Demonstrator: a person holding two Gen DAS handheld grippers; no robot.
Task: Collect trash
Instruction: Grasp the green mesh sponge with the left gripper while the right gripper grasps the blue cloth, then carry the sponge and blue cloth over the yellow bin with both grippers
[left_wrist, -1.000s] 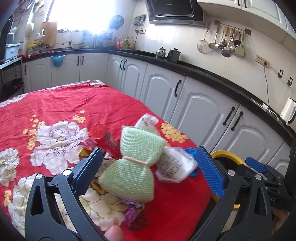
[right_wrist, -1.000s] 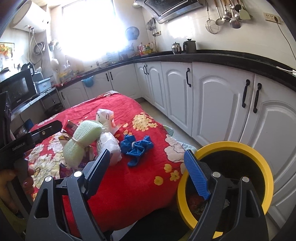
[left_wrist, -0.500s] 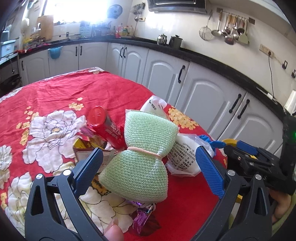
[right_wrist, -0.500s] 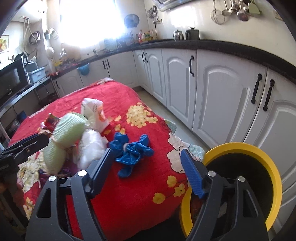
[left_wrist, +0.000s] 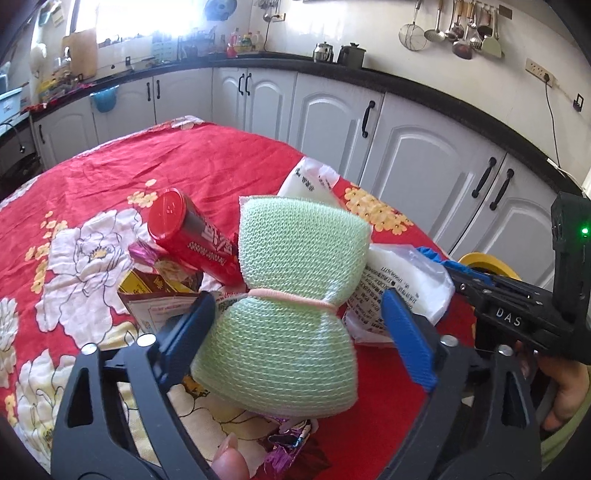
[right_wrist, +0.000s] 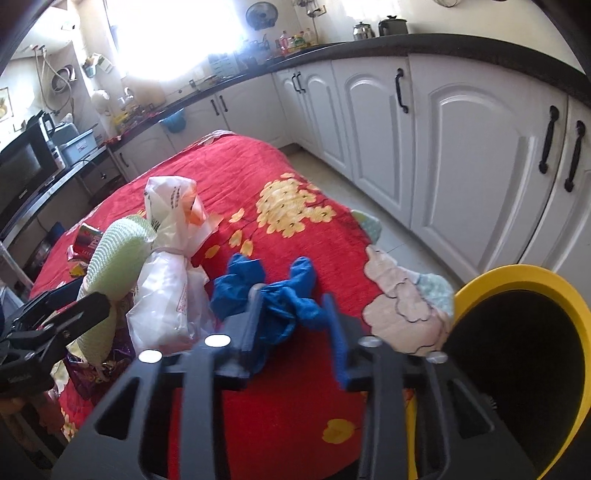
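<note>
Only the right view shows the yellow bin (right_wrist: 517, 280), where the right gripper (right_wrist: 295, 317) has just closed, seemingly onto the blue glove (right_wrist: 273, 295), while the left gripper (left_wrist: 295, 325), narrowing but open, straddles the green sponge (left_wrist: 291, 295).

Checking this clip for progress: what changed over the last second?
Right gripper moved in over the blue glove and its jaws have just been closing on it. Left gripper came down around the green sponge, jaws narrowing, not yet gripping. Can, bags and yellow bin stayed put.

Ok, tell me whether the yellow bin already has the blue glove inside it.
No. The blue glove lies on the red cloth between the right tongs, beside the yellow bin.
</note>
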